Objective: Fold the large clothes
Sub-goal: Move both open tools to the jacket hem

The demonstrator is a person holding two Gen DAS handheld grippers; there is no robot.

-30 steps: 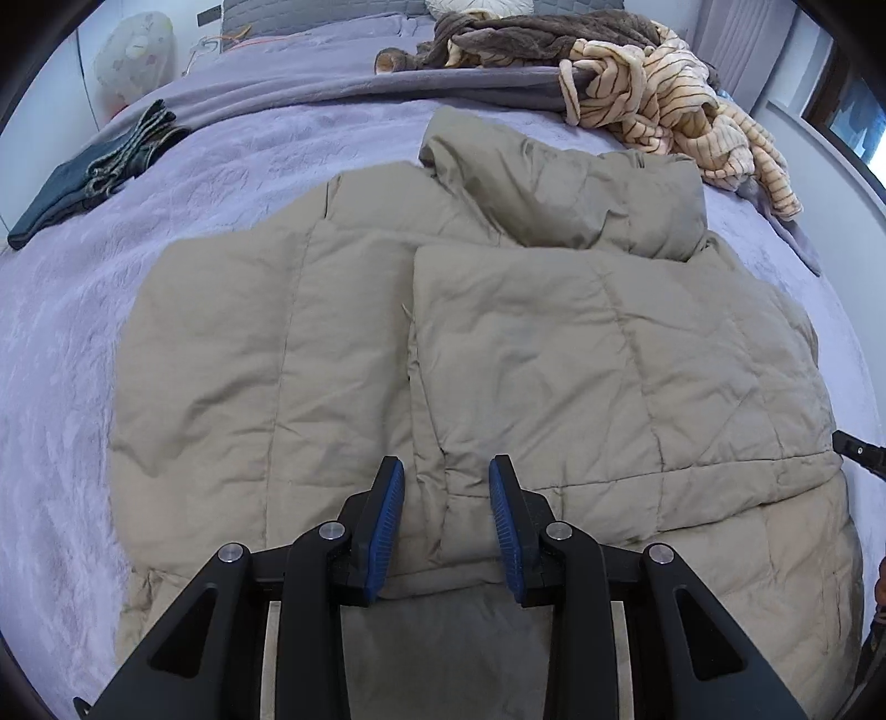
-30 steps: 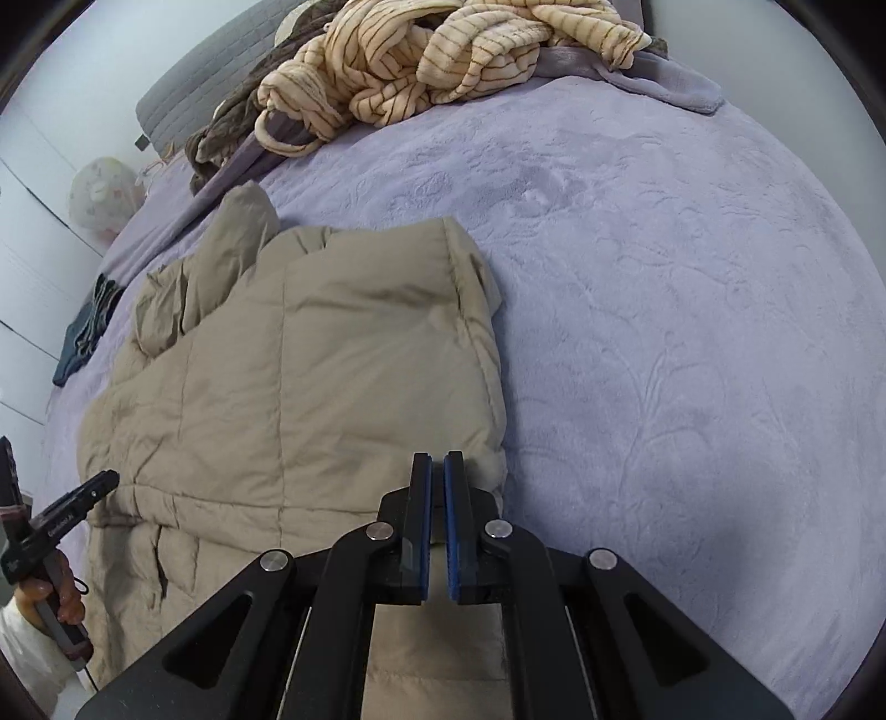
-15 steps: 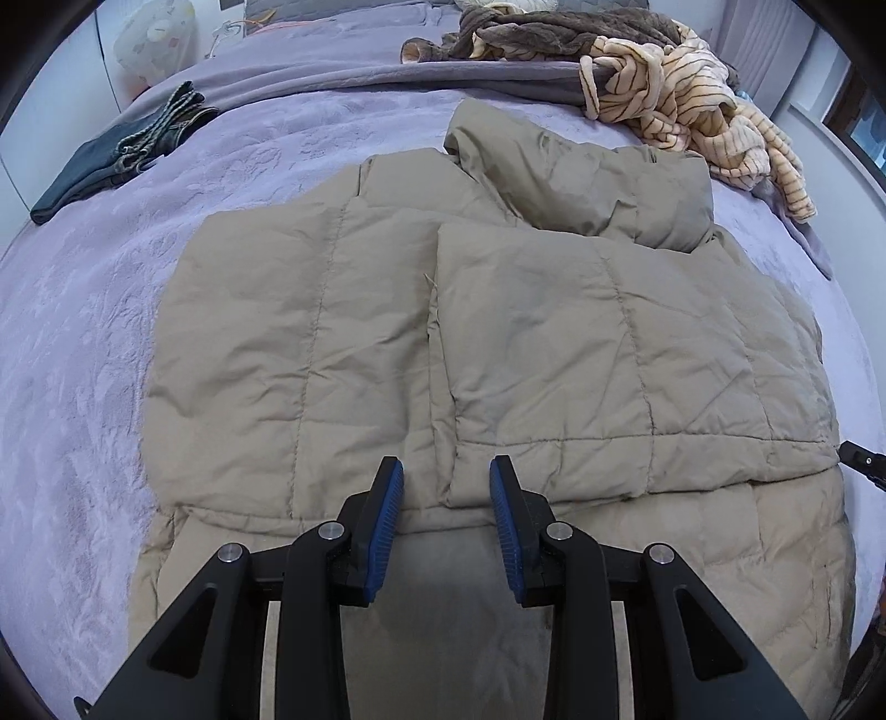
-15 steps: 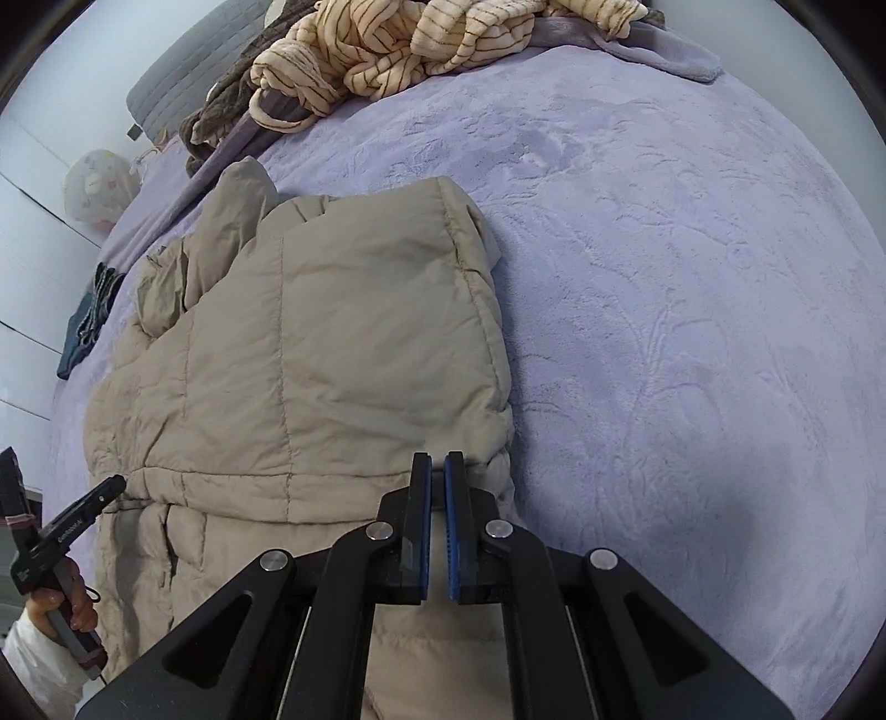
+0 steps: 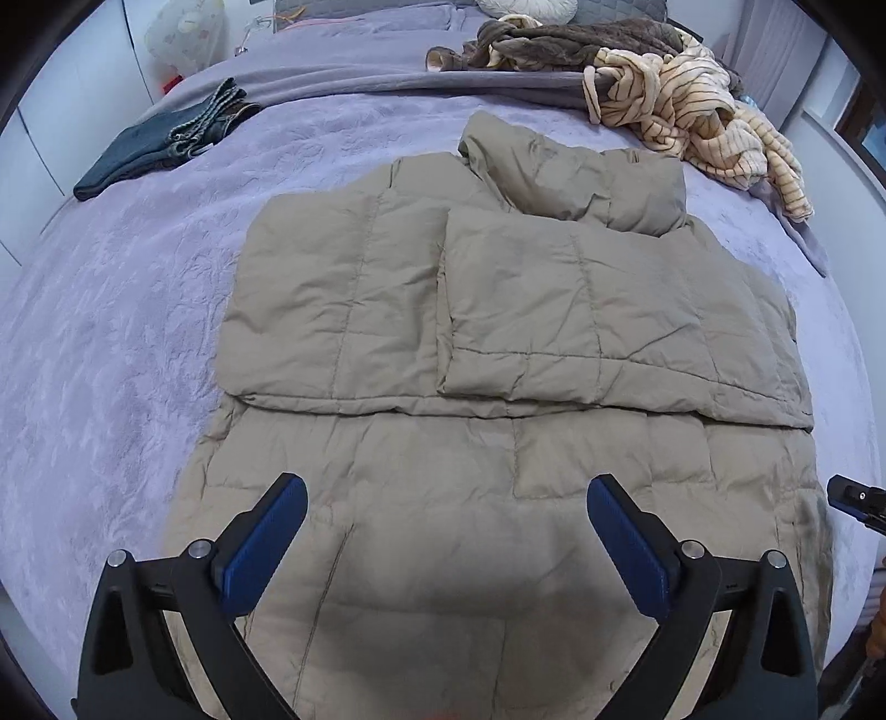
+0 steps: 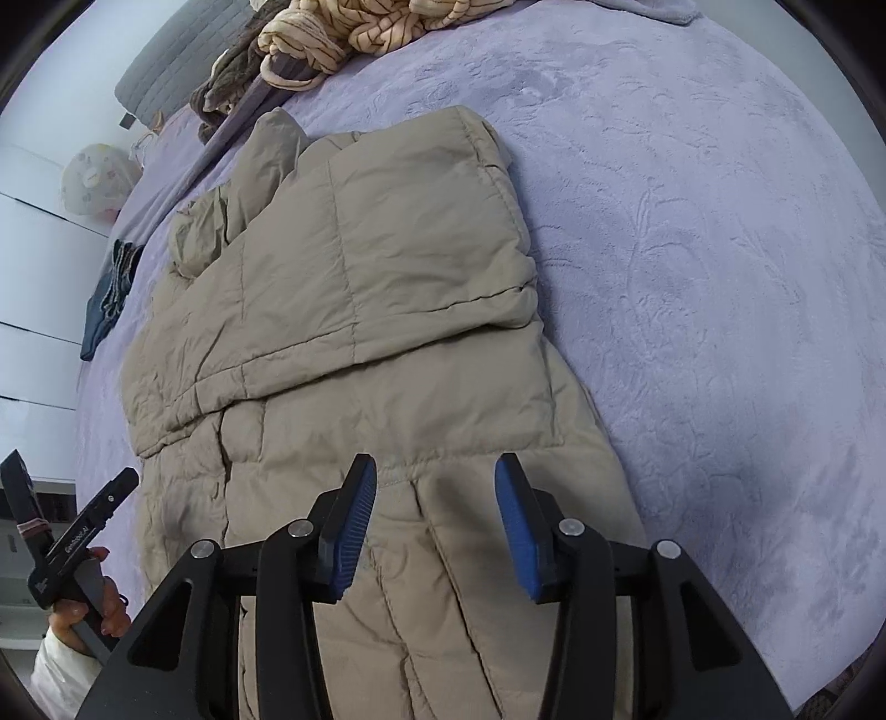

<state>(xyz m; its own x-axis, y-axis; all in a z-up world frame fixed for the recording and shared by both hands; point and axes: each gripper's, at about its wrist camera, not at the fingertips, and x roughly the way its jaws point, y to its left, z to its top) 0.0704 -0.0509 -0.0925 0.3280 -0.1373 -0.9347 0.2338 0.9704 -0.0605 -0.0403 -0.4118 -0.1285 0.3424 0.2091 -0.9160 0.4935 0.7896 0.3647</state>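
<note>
A large beige puffer coat [image 5: 498,332] lies flat on the lilac bed [image 5: 111,332], both sleeves folded across its chest, hood at the far end. It also shows in the right wrist view [image 6: 387,288]. My left gripper [image 5: 443,548] is wide open and empty above the coat's lower part. My right gripper [image 6: 434,526] is open and empty above the coat's lower right side, near its edge. The right gripper's tip [image 5: 855,495] shows at the right edge of the left wrist view. The left gripper [image 6: 72,537], held by a hand, shows in the right wrist view.
A striped cream garment [image 5: 698,127] and a brown garment [image 5: 554,47] are heaped at the far right of the bed. Folded dark jeans [image 5: 166,144] lie at the far left. A pale round object [image 5: 183,33] stands beyond the bed. Bare bedspread [image 6: 720,277] lies right of the coat.
Both grippers have opened: the left from a narrow gap to wide, the right from shut. Both have drawn back toward the coat's hem, so more of its lower part shows.
</note>
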